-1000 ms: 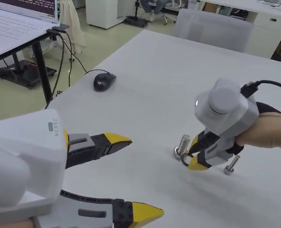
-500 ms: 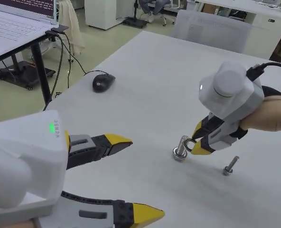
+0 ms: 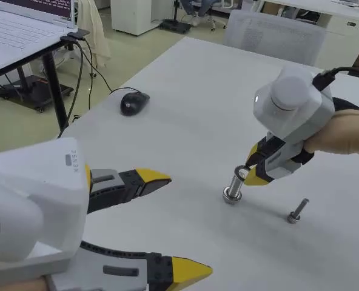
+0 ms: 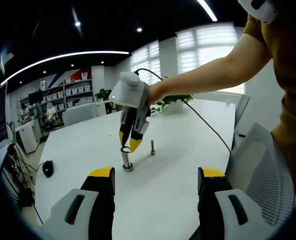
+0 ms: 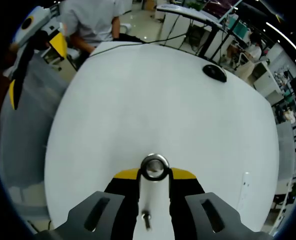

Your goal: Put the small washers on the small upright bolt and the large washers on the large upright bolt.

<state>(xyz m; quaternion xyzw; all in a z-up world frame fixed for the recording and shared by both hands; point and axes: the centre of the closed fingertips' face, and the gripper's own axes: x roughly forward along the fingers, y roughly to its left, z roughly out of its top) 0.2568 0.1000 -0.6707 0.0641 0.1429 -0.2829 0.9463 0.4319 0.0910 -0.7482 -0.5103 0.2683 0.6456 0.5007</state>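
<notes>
The large upright bolt (image 3: 233,187) stands on the white table (image 3: 191,115), and the small upright bolt (image 3: 296,210) is to its right. My right gripper (image 3: 252,173) is shut on a large metal washer (image 3: 242,174), holding it right at the top of the large bolt. The right gripper view shows the washer (image 5: 154,167) pinched between the yellow-tipped jaws. My left gripper (image 3: 181,224) hovers open and holds nothing at the near left, well apart from the bolts. The left gripper view shows the washer (image 4: 125,149) just over the large bolt (image 4: 126,163), with the small bolt (image 4: 152,147) behind.
A black mouse (image 3: 133,103) lies near the table's left edge with its cable trailing off. A desk with a laptop (image 3: 22,27) stands to the left beyond the table. A grey chair (image 3: 273,36) is at the far end.
My right gripper has risen from the tabletop beside the large bolt, carrying the washer up to the bolt's top. The left gripper has stayed put.
</notes>
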